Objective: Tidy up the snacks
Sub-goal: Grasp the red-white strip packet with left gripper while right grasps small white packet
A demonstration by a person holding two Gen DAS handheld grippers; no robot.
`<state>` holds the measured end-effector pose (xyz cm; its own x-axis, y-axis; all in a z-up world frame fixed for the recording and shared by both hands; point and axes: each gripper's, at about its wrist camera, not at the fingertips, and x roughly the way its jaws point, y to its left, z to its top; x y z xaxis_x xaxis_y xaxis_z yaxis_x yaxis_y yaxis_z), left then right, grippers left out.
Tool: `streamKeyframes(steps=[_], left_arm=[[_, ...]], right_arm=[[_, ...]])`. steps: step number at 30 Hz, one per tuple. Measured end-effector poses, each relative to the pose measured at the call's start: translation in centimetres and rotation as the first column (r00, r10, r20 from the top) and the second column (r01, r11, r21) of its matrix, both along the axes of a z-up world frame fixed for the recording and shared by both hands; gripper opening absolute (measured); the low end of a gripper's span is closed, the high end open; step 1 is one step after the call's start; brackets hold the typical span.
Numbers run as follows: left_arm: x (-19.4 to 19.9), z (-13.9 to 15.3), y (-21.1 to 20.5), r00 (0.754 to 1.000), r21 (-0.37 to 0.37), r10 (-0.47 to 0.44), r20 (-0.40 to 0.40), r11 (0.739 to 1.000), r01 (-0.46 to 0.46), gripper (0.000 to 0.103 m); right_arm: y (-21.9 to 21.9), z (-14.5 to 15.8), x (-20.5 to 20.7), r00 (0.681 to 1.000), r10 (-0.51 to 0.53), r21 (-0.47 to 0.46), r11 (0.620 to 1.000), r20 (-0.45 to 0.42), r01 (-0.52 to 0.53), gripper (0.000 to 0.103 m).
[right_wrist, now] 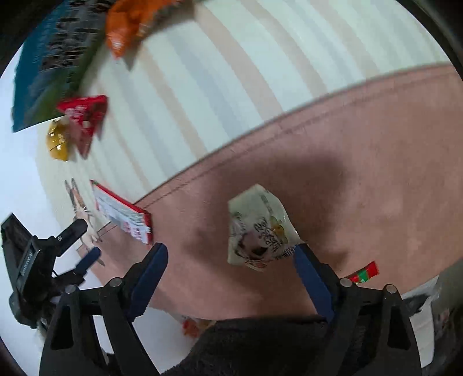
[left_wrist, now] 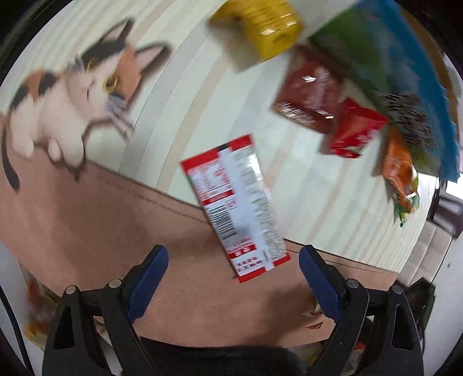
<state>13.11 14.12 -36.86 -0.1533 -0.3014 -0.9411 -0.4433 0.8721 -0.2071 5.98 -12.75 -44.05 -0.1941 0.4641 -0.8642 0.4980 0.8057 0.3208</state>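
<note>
Underneath: striped cream mat [left_wrist: 303,179], pink border [right_wrist: 361,162], cat print [left_wrist: 86,86].

Your light is soft, even and fairly bright, with no harsh glare beyond small glints on the yellow packet [left_wrist: 260,26] and the dark red packet [left_wrist: 309,95]. Both fisheye views bend straight stripes into arcs and go black at the corners. Motion blur smears the far snacks and the cat print [left_wrist: 78,95] in your left view; the red-and-white box [left_wrist: 234,205] reads sharper. In your right view a broad soft shadow [right_wrist: 303,185] lies on the pink surface [right_wrist: 376,144] behind the pale packet [right_wrist: 260,228].
</note>
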Motion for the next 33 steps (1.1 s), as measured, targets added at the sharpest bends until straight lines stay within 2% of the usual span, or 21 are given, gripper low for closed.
streamKeyframes(steps=[4,5,6,10,14,20,24,31,33], left_arm=[[-0.1,-1.2,0.1,1.0,0.004,0.014,-0.025,1.0,-0.014,0.093],[0.1,-1.4,0.0,0.999,0.007,0.016,-0.029,1.0,-0.016,0.093],[0.2,-1.6,-0.2,0.999,0.01,0.014,-0.031,1.0,-0.013,0.093],[0.6,-2.2,-1.0,0.999,0.014,0.007,-0.043,1.0,-0.006,0.093],[1.1,-2.6,-1.8,0.999,0.013,0.005,-0.052,1.0,-0.005,0.093],[2.0,-4.0,-2.9,0.997,0.04,-0.002,-0.082,0.999,0.005,0.093],[2.5,-5.7,-3.5,0.993,0.058,-0.013,-0.114,0.998,0.019,0.092],[3.0,-6.1,-4.4,0.994,0.114,-0.009,-0.11,0.993,0.022,0.092],[3.8,-6.0,-5.5,0.996,0.15,-0.037,-0.087,0.988,0.05,0.086]], right_arm=[[0.9,-1.0,0.1,0.999,0.032,-0.064,0.997,-0.009,-0.032,0.078],[1.3,-1.0,0.2,0.998,0.056,-0.094,0.994,-0.003,-0.056,0.062],[1.6,-1.0,0.4,0.996,0.085,-0.127,0.988,-0.004,-0.085,0.052],[2.4,-0.8,0.4,0.993,0.121,-0.16,0.98,0.008,-0.118,0.05],[3.1,0.1,0.7,0.989,0.142,-0.168,0.976,0.031,-0.135,0.041],[3.1,0.3,1.2,0.989,0.143,-0.156,0.978,0.031,-0.136,0.042],[2.6,-0.4,1.2,0.987,0.161,-0.151,0.976,0.011,-0.157,0.052],[2.2,-1.5,0.9,0.991,0.136,-0.149,0.98,0.0,-0.134,0.055],[1.9,-1.6,1.0,0.99,0.139,-0.152,0.979,-0.003,-0.138,0.055]])
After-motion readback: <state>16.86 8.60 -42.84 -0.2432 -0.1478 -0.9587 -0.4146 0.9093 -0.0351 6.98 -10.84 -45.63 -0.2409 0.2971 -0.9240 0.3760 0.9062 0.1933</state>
